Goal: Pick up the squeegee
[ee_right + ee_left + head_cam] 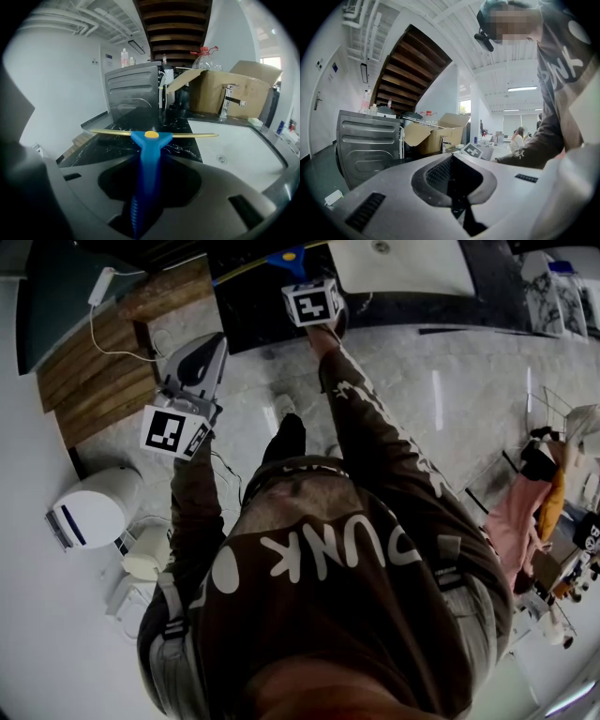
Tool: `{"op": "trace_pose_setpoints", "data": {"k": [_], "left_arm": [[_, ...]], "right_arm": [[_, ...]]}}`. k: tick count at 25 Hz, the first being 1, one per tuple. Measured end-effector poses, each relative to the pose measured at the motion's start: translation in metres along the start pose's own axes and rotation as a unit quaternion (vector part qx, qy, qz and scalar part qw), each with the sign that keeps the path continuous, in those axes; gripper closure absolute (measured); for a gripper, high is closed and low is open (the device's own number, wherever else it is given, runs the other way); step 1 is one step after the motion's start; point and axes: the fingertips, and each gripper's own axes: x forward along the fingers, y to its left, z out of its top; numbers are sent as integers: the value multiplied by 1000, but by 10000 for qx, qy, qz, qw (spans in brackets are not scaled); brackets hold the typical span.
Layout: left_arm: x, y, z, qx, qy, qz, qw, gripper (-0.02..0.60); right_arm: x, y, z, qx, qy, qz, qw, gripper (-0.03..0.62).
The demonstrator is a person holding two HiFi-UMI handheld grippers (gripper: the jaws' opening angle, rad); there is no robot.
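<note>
Just left of the white sink, over the dark worktop, the right gripper is clamping the blue handle of the squeegee, its yellow blade lying crosswise at the far end. Well away from the sink, the left gripper is hanging with jaws together, holding nothing.

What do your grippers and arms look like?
The left gripper and the right gripper are smooth grey shells with dark ribbed pads inside. Each has a white cube printed with black square markers. The arms are in dark brown long sleeves with white print.
</note>
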Motion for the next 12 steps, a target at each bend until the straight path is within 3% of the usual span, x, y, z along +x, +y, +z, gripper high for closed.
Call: {"op": "trace_pose_setpoints", "data": {"k": [12], "left_arm": [[-6, -29, 8, 122, -55, 6, 9999, 580]], "right_arm": [[-44, 9, 23, -119, -630, 213, 9977, 451]]}}
